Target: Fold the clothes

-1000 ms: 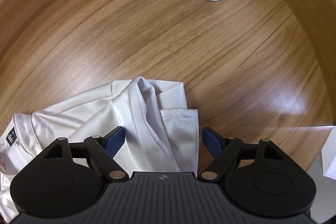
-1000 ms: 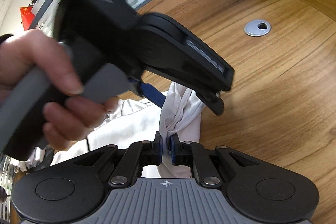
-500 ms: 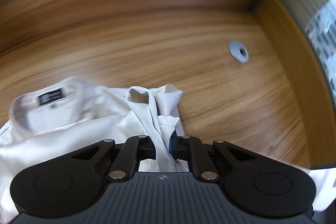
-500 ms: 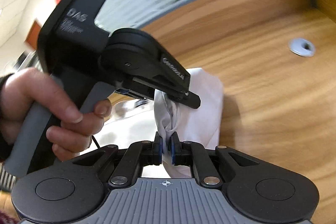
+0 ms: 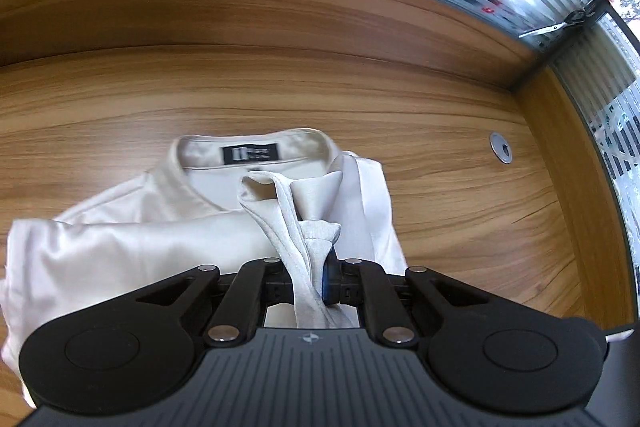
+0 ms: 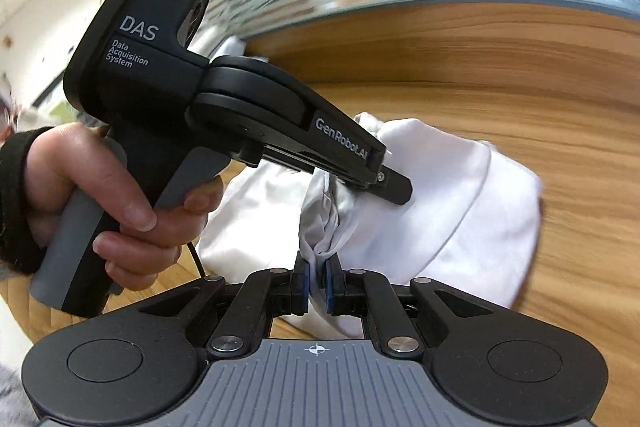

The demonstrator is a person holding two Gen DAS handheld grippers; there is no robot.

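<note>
The white shirt (image 5: 168, 239) lies rumpled on the wooden desk (image 5: 460, 187), collar label up. The left gripper (image 5: 310, 279) is clamped on a raised fold of it; the right gripper (image 6: 316, 281) pinches another bunch, seemingly the same edge.

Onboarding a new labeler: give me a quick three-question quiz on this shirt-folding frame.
1. True or false: the left gripper is open.
2. The right gripper is shut on: A) bare table B) white shirt C) cable grommet
3. What dark item sits inside the shirt's collar?

Key: 1 false, its jaws pinch a fold of shirt; 2 B; 3 the label.
</note>
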